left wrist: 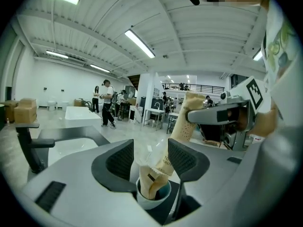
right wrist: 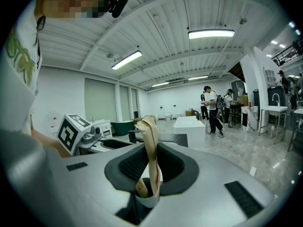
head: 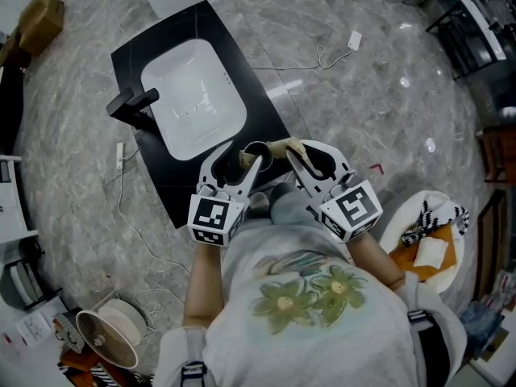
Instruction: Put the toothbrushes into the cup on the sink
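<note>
Cup (left wrist: 152, 203) with toothbrushes (left wrist: 150, 181) stands on black counter (head: 173, 192), marble floor (head: 363, 95).

Tan toothbrushes (left wrist: 164, 163); white cup (left wrist: 147, 204); white sink (head: 193, 95), black counter (head: 173, 192).

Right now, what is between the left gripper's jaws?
A cup holding paper-wrapped toothbrushes sits low between the parted jaws, as the left gripper view shows.

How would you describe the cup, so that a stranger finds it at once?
Find the black counter with the white sink. On its near edge, just below the left tongs and right tongs, stands a small pale cup. Only it holds toothbrushes in brown paper wrappers.
</note>
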A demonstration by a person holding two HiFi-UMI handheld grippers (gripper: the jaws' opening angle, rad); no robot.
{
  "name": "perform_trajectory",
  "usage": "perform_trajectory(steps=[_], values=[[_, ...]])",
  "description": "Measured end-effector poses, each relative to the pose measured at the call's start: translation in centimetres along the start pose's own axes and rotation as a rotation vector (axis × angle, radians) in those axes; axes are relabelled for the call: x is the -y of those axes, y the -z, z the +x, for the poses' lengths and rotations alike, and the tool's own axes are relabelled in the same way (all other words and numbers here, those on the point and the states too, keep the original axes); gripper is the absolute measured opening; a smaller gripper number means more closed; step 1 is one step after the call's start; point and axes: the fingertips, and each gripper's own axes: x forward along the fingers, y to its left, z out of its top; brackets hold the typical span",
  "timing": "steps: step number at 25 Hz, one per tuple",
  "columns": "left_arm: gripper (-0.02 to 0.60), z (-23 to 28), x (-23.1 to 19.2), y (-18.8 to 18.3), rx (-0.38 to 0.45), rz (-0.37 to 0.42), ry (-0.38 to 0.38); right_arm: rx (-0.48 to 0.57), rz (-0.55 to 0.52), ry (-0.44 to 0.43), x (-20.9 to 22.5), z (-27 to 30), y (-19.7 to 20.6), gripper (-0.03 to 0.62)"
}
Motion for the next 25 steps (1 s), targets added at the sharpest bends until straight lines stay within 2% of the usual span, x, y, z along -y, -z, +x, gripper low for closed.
perform_trajectory(steps=[6,8,11,14,18,25], values=[[0.209,-1.3,-1.0,-1.8,0.035,-0.003,-0.038,0.013,-0.005,-0.006,0.0,0.1,-0.5,0.075],[0.163,-1.7,-1.1,-2.1,0.039,0.003,-0.045,0.020,-0.004,-0.006,-0.1,0.0,-0.8,0.075],[0.051,-2.4,-1.2,-2.7,0.056,0.007,-0.057,0.028,-0.001,-0.003,-0.1,0.0,-1.1,0.075],[0.028,-2.9,-1.2,-2.9,0.052,0.012,-0.052,0.029,0.002,-0.004,-0.1,0.1,-1.2,0.075],[0.018,-3.3,-1.6,-2.8,0.029,0.048,-0.085,0.021,0.004,-0.009,-0.2,0.3,-1.1,0.075],[0.018,-3.8,-2.3,-2.7,0.029,0.028,-0.103,0.013,0.001,-0.024,-0.5,0.6,-0.9,0.075]])
